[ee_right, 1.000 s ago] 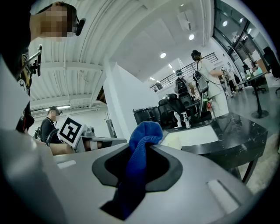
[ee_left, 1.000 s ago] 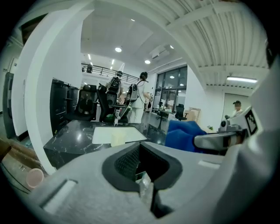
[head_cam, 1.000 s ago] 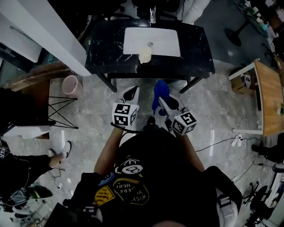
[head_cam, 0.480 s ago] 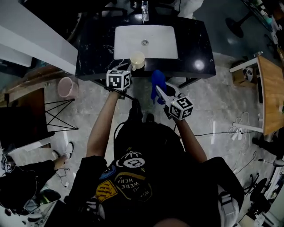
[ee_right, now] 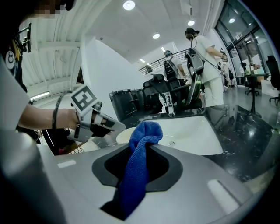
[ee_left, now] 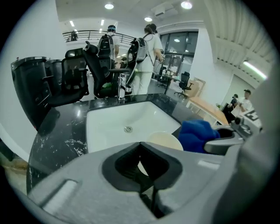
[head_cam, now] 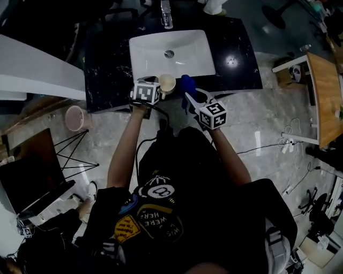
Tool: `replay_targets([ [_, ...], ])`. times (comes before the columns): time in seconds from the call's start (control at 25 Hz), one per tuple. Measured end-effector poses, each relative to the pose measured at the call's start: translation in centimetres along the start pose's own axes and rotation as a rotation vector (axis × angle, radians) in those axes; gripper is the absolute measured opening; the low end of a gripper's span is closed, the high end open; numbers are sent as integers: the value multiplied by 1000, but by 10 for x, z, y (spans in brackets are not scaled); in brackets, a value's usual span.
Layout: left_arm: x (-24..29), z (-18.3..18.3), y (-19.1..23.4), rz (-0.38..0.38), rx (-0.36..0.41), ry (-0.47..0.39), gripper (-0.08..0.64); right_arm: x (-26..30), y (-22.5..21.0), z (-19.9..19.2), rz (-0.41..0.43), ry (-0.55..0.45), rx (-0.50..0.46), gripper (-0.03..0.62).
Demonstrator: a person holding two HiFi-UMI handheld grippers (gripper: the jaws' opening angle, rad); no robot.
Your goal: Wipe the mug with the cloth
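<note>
A cream mug (head_cam: 167,83) hangs just in front of the white sink's (head_cam: 150,61) near rim. My left gripper (head_cam: 159,89) is at the mug's left side and looks shut on it. In the left gripper view the jaws (ee_left: 140,146) meet right below the mug's (ee_left: 168,139) rim, and the exact hold is hidden. My right gripper (head_cam: 188,97) is shut on a blue cloth (head_cam: 186,85), which stands bunched above the jaws just right of the mug. In the right gripper view the cloth (ee_right: 140,170) runs down between the jaws (ee_right: 146,146), with the mug (ee_right: 124,134) behind it.
The sink is set in a black marble counter (head_cam: 107,69) with a faucet (head_cam: 166,13) at the back. A pink bin (head_cam: 75,116) stands on the floor at the left, a wooden table (head_cam: 327,91) at the right. People (ee_left: 146,57) and office chairs stand beyond the counter.
Both grippers have come forward to the counter's front edge. The left gripper reached the mug and closed at its side. The cloth in the right gripper now sits beside the mug.
</note>
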State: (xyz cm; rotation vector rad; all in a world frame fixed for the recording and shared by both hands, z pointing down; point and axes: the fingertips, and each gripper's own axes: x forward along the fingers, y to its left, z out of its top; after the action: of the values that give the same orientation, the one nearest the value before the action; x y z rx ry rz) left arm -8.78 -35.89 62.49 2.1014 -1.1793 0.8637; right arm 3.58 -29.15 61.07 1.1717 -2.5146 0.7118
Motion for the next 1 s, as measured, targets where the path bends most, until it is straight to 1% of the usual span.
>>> replay_targets([
  [0.08,4,1,-6,-4,65,4,5,25,-3,-9,5,56,-36,86],
  [0.16,10,2,-8,18,136,7,5,48,-8,-21,14,128,-104,86],
  [0.2,11,2,-8,34,157,7,5,55,-9,-27,25,161,-131,86],
  [0.28,11,3,-8,55,161,-1,5,64,-9,-34,55,196,-150,86],
  [0.36,11,5,-6,72,119,-23,5,66,-9,-34,86,210,-155,86],
  [0.44,9,6,-6,92,95,-34,5,63,-8,-28,116,204,-164,86],
  [0.48,10,7,-6,99,105,-33,5,60,-6,-21,127,187,-168,86],
  [0.56,13,8,-8,98,146,-29,5,53,-4,-5,139,143,-166,86],
  [0.64,18,11,-10,81,198,-31,5,51,-3,0,148,131,-158,86],
  [0.8,28,20,-15,48,380,-55,5,60,-6,-24,179,206,-133,86],
  [0.84,30,21,-16,45,414,-62,5,62,-7,-31,184,229,-137,86],
  [0.88,32,23,-17,41,432,-68,5,65,-8,-37,189,248,-143,86],
  [1.0,33,26,-18,4,452,-84,5,70,-8,-43,205,275,-159,86],
])
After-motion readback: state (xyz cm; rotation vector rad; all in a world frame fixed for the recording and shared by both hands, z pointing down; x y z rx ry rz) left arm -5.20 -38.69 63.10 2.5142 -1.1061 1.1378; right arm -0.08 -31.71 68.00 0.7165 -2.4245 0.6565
